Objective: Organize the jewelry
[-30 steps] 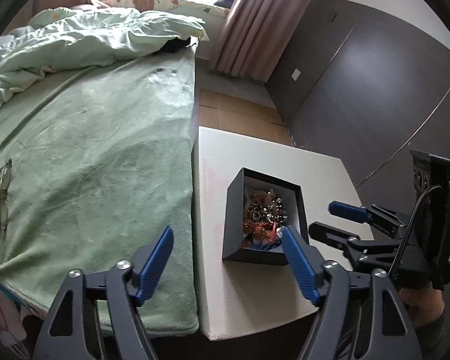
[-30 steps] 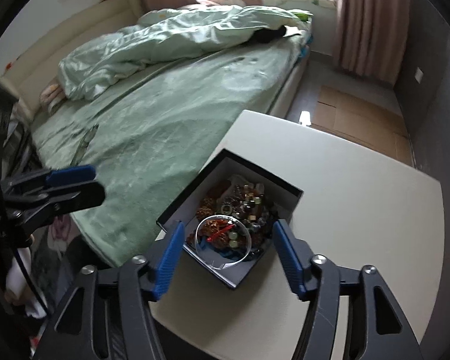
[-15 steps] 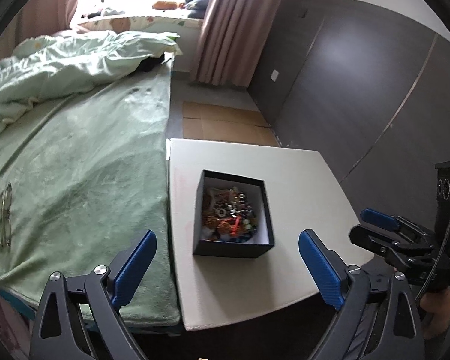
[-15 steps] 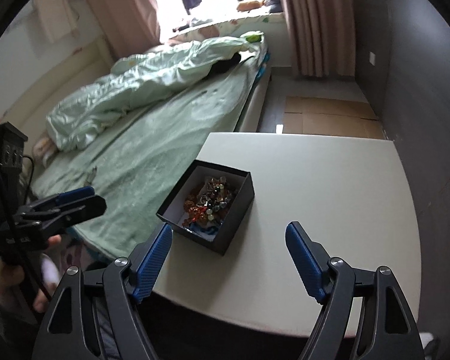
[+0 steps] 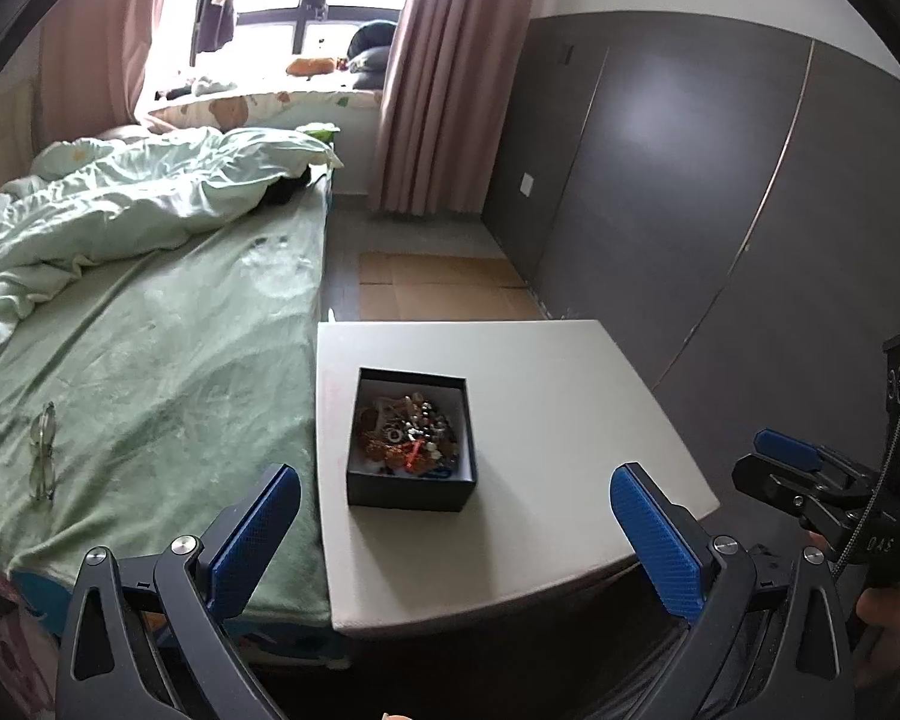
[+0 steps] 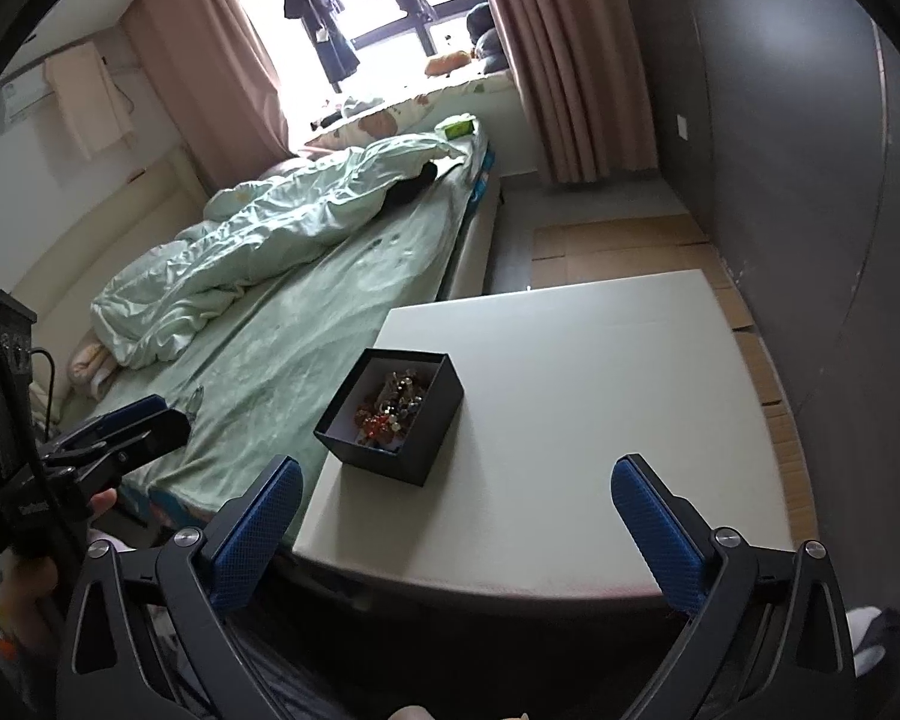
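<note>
A black open box point(image 5: 411, 492) holding a tangle of mixed jewelry point(image 5: 408, 435) stands on the white table point(image 5: 558, 408), near its left edge beside the bed. It also shows in the right wrist view point(image 6: 429, 438), with the jewelry point(image 6: 390, 408) inside. My left gripper point(image 5: 455, 531) is open and empty, held back over the table's near edge, well short of the box. My right gripper point(image 6: 456, 531) is open and empty, also back from the table's near edge. Each gripper shows in the other's view, the right point(image 5: 777, 462) and the left point(image 6: 132, 426).
A bed with a green sheet point(image 5: 150, 348) and rumpled duvet point(image 5: 120, 210) lies against the table's left side. Glasses point(image 5: 42, 456) lie on the sheet. Dark wall panels point(image 5: 720, 180) stand to the right. Cardboard point(image 5: 438, 288) covers the floor beyond the table.
Both grippers have pulled back and up from the box and opened wider. The box now sits farther away in both views.
</note>
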Action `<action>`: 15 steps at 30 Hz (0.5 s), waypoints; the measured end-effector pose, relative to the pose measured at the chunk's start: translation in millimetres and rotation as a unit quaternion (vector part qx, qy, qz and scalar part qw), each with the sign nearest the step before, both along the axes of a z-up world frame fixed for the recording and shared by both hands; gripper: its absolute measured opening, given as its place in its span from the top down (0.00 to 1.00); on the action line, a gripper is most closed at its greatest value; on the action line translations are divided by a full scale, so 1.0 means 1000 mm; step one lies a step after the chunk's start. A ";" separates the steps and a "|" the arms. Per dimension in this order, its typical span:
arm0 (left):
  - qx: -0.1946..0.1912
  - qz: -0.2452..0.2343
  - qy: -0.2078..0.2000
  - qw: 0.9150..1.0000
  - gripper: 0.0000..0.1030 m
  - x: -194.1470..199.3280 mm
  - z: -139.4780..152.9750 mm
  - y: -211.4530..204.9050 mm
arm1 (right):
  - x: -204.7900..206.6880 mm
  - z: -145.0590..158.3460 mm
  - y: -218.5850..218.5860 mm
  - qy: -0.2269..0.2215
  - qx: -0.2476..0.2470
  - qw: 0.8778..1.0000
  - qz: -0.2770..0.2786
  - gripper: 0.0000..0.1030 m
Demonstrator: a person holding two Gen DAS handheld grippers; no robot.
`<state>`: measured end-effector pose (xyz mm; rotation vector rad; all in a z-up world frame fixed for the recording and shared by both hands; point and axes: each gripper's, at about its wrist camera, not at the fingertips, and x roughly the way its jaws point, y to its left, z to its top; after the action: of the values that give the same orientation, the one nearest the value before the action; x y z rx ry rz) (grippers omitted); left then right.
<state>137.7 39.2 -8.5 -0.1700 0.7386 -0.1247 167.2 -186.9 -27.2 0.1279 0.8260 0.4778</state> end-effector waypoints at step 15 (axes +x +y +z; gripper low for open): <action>0.010 0.006 -0.030 0.999 0.00 -0.067 0.026 -0.029 | -0.069 0.021 -0.029 -0.024 0.008 1.000 0.007 0.00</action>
<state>70.9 10.3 17.3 -0.1505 0.6782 -0.1109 98.6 -216.0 -5.9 0.1255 0.7769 0.4982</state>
